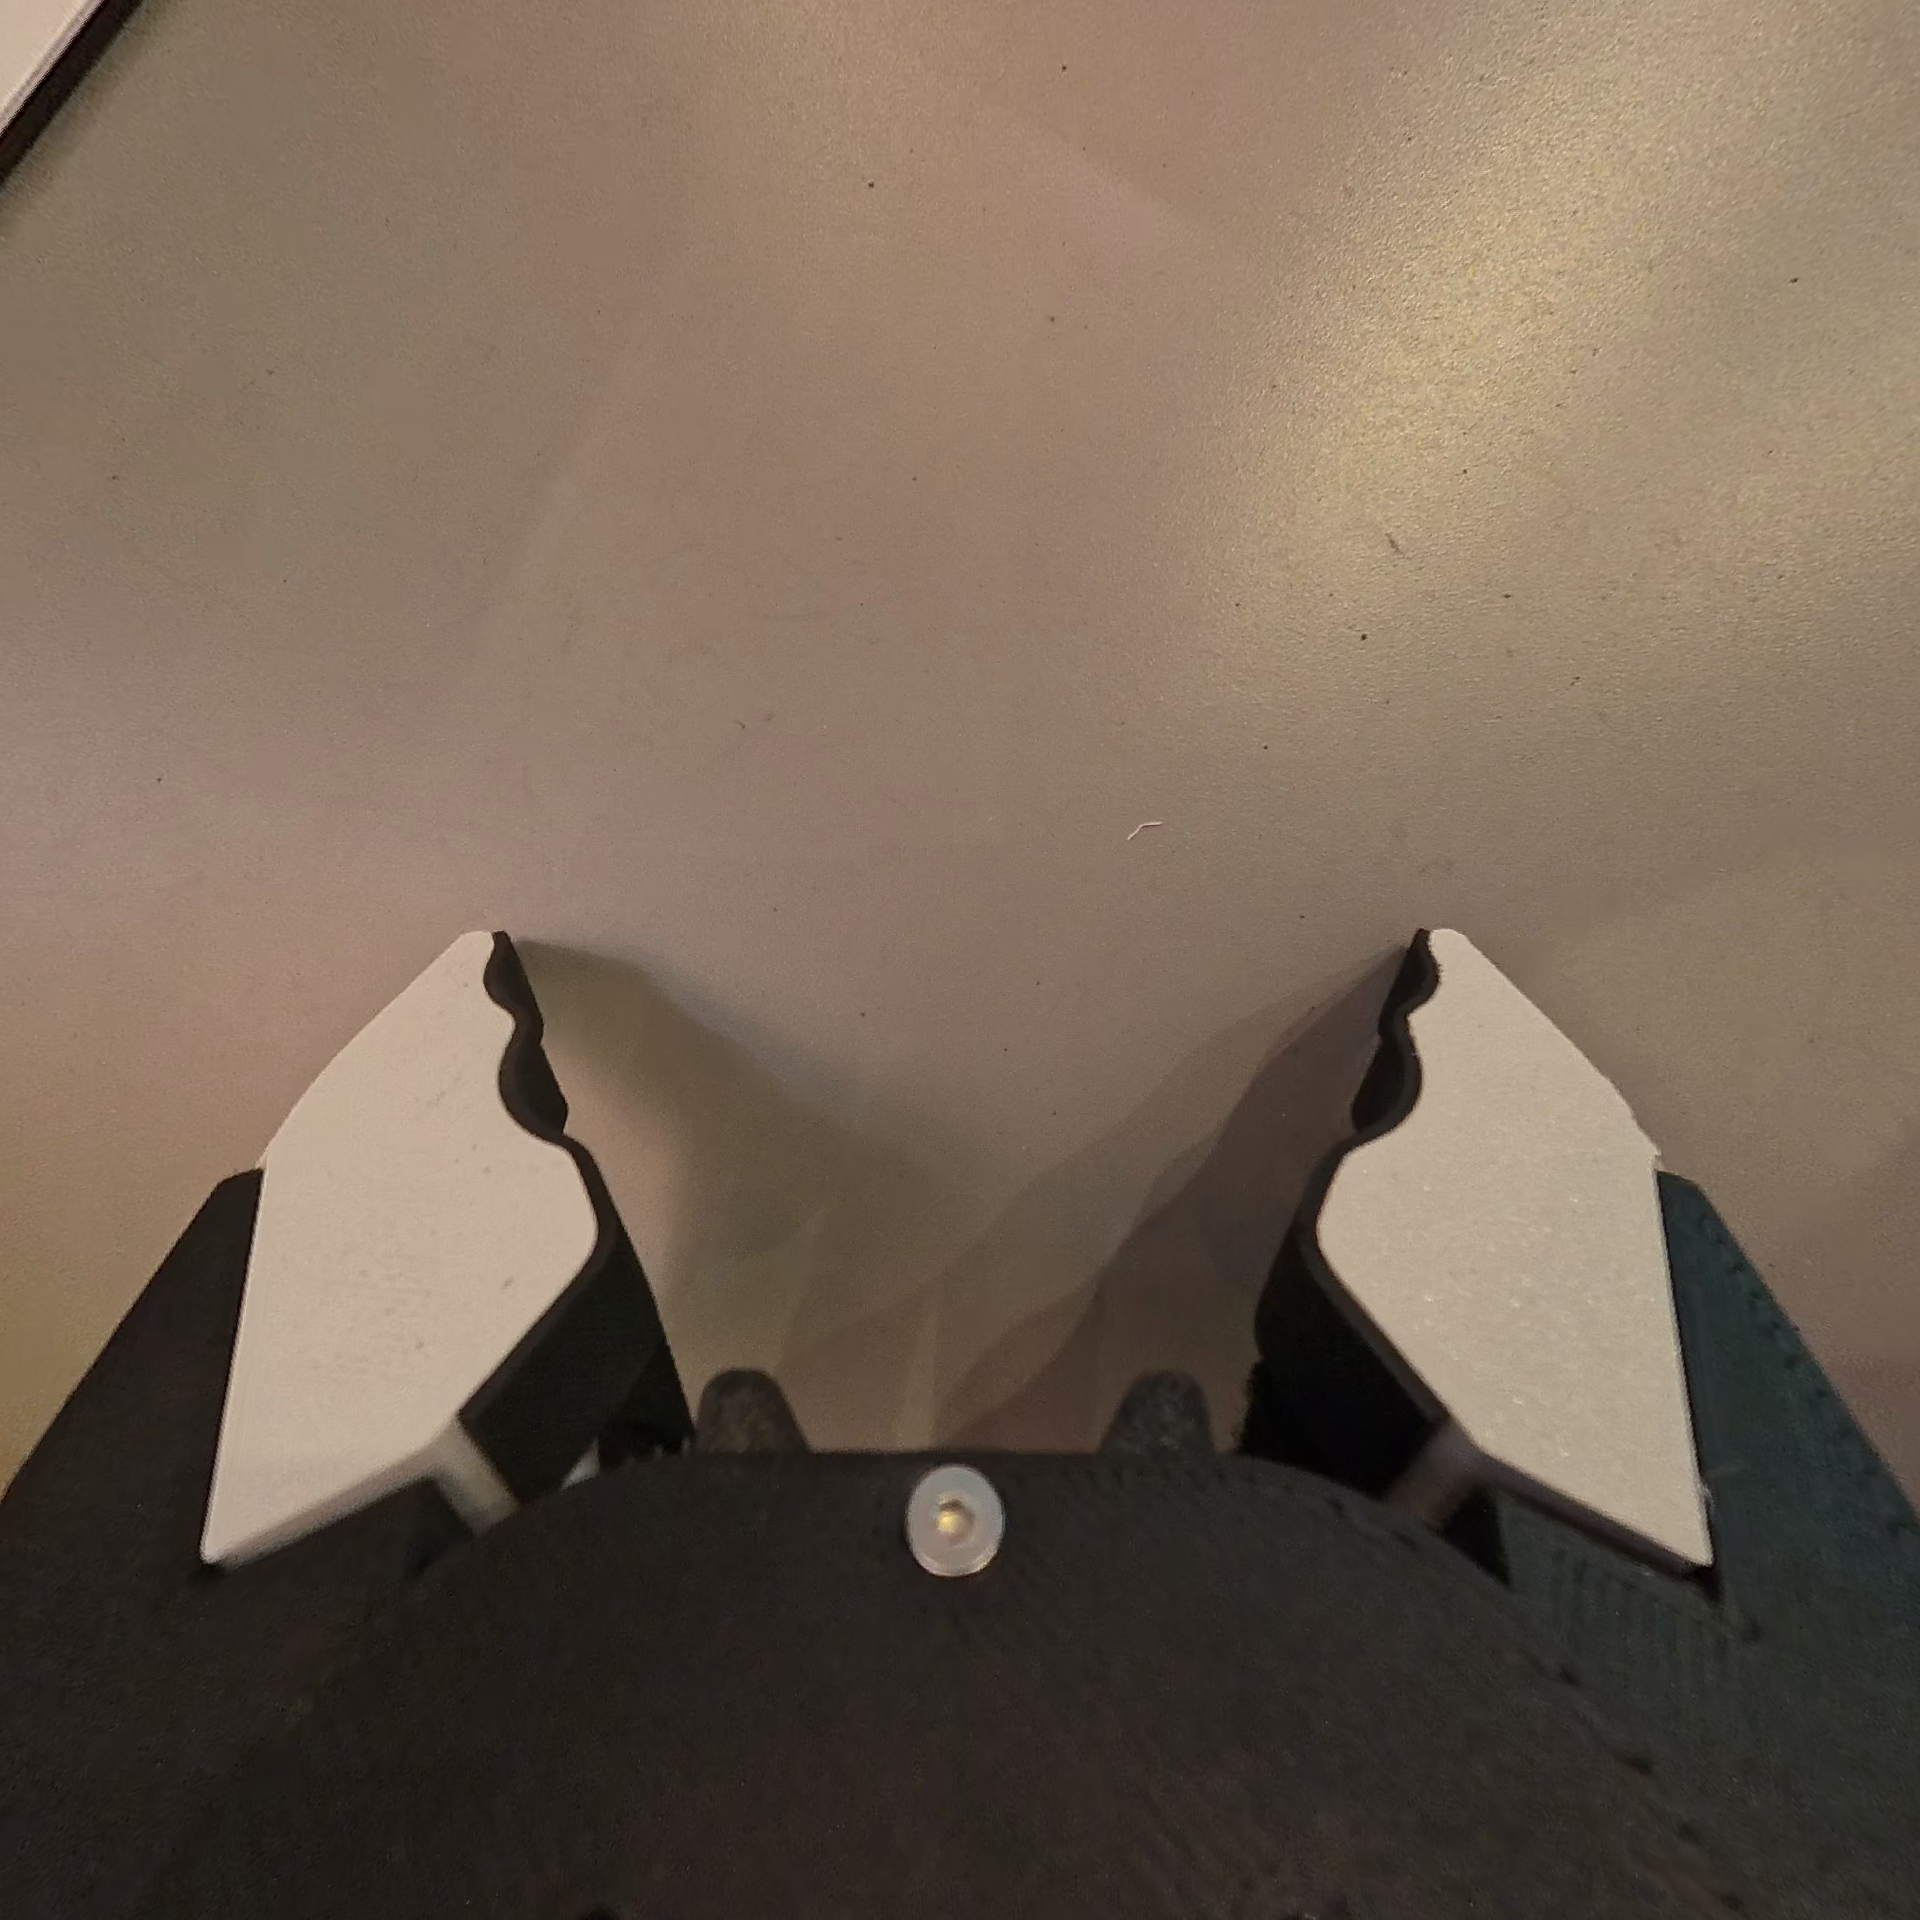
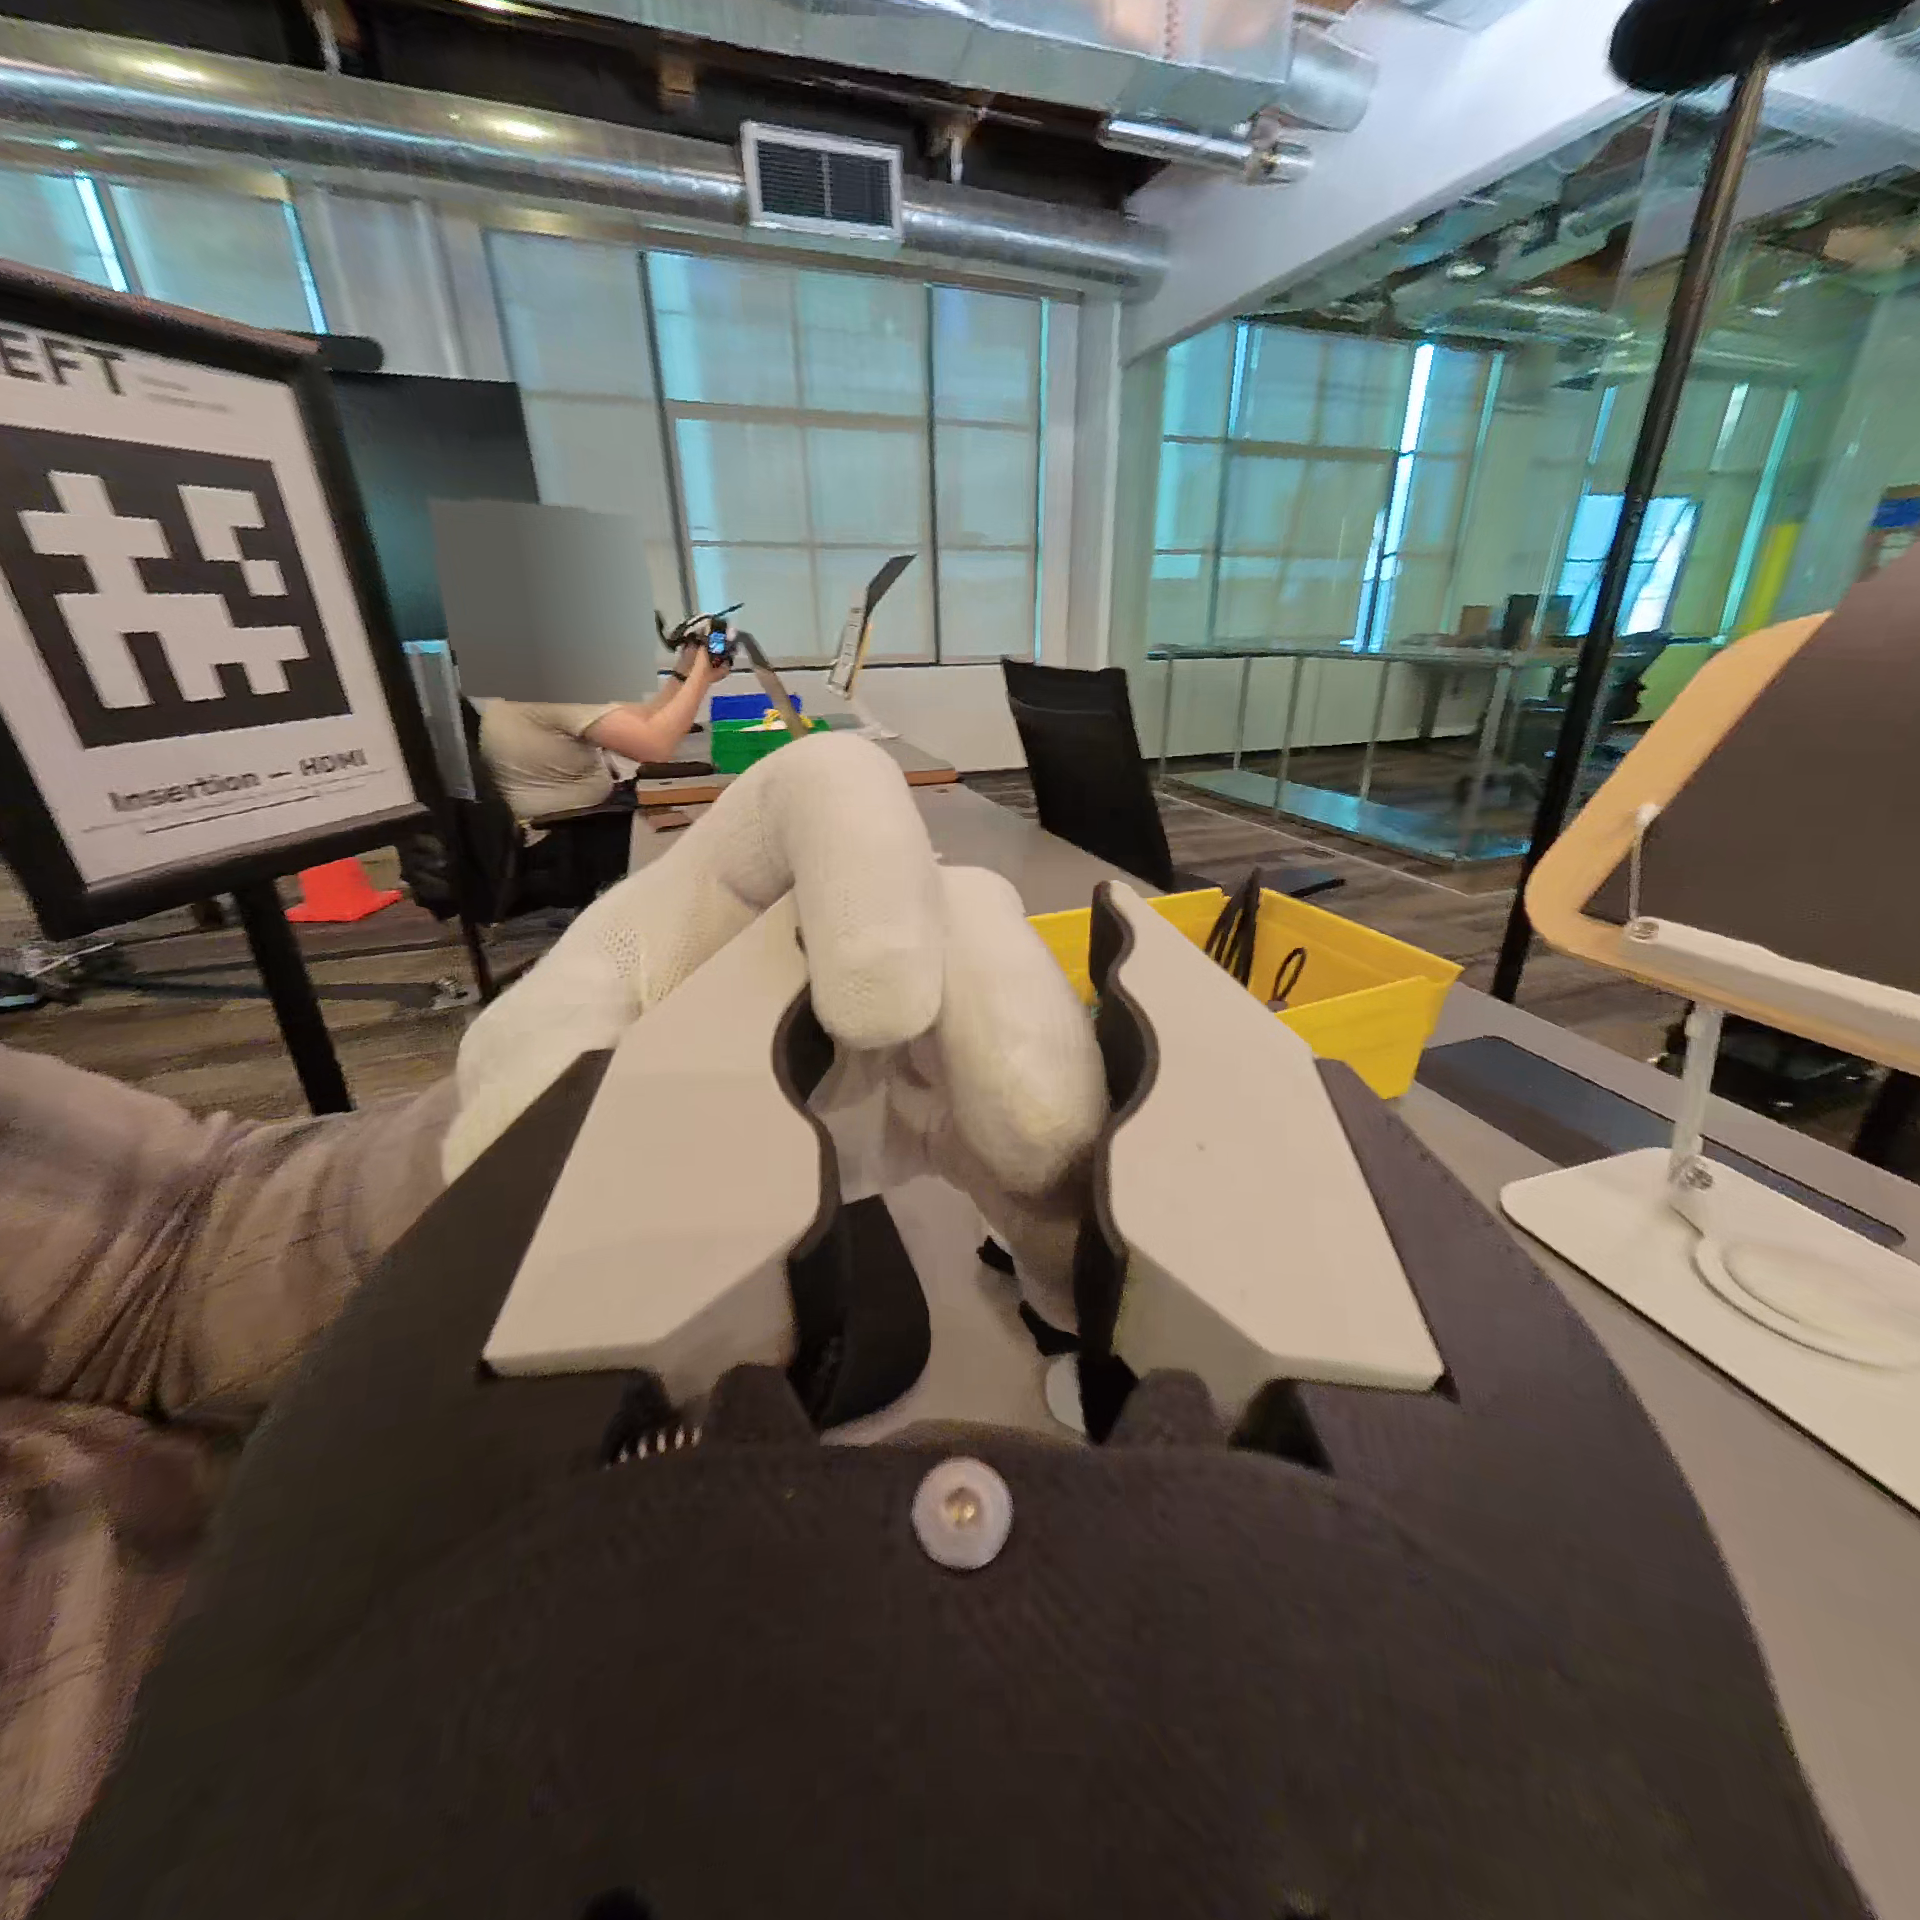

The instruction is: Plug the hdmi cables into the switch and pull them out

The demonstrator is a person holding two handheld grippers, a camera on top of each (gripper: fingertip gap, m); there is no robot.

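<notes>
My left gripper (image 1: 961, 940) is open wide and empty, pointing down at a bare grey table top (image 1: 935, 468). My right gripper (image 2: 951, 904) is held up above the table, level with the room. Its jaws stand partly apart. A white-gloved hand (image 2: 883, 935) reaches in from the left and its fingers lie between the white fingers (image 2: 1236, 1143). Black cables (image 2: 1242, 930) lie coiled in a yellow bin (image 2: 1371, 997) behind the gripper. No switch shows in either view. Small black shapes under the glove are too hidden to tell.
A framed black-and-white marker sign (image 2: 177, 592) stands on a post at left. A white stand (image 2: 1714, 1247) holding a tilted panel and a black pole (image 2: 1621, 582) are at right. A black chair (image 2: 1081, 769), an orange cone (image 2: 343, 894) and a seated person (image 2: 561, 748) are farther back. The grippers' ends are close to 30 cm from one another.
</notes>
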